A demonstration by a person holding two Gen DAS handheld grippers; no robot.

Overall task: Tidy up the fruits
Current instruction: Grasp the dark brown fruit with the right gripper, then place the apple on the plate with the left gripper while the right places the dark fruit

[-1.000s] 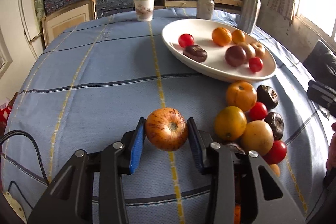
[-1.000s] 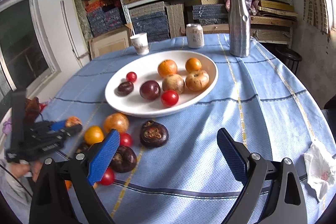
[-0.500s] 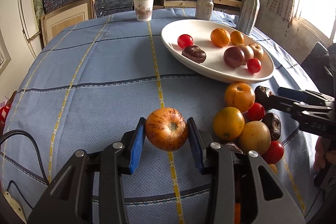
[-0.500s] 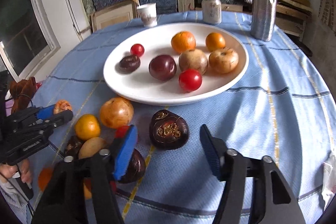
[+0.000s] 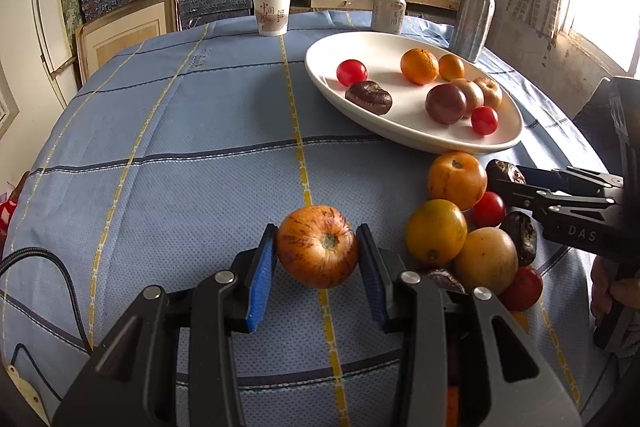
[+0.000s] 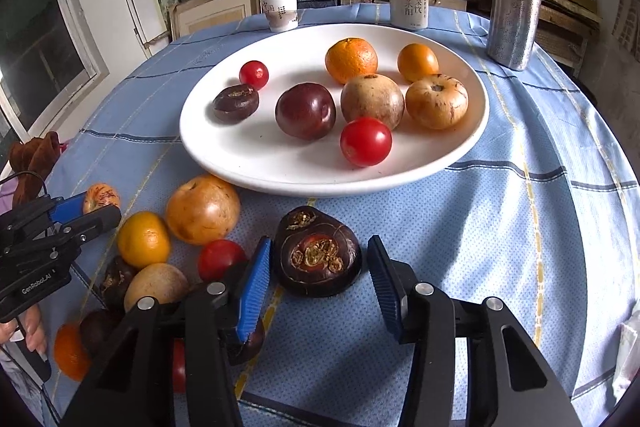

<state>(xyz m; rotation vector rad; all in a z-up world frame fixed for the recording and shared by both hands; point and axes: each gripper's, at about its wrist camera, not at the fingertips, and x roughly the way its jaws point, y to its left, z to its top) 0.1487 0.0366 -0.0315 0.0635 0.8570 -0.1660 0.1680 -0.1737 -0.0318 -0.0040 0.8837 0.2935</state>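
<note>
left wrist view: left hand-held gripper [image 5: 318, 269] stayed clamped on the streaked orange-red round fruit [image 5: 318, 246], above the blue-checked counter [image 5: 180, 155], white oval plate [image 5: 400, 135] at 1 o'clock | right wrist view: right hand-held gripper [image 6: 316, 281], wide a second ago, was closing around the dark brown wrinkled fruit [image 6: 317, 251] on the counter, pads not yet pressing; plate at 12 o'clock | judgement: second pickup nearly secured.

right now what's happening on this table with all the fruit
A person is sorting fruit from a pile on the blue tablecloth onto a white plate, with a gripper in each hand. The left gripper is shut on a streaked orange apple. The right gripper is closing around a dark water chestnut on the cloth, a gap showing at its right pad. Eight fruits are on the plate.
</note>
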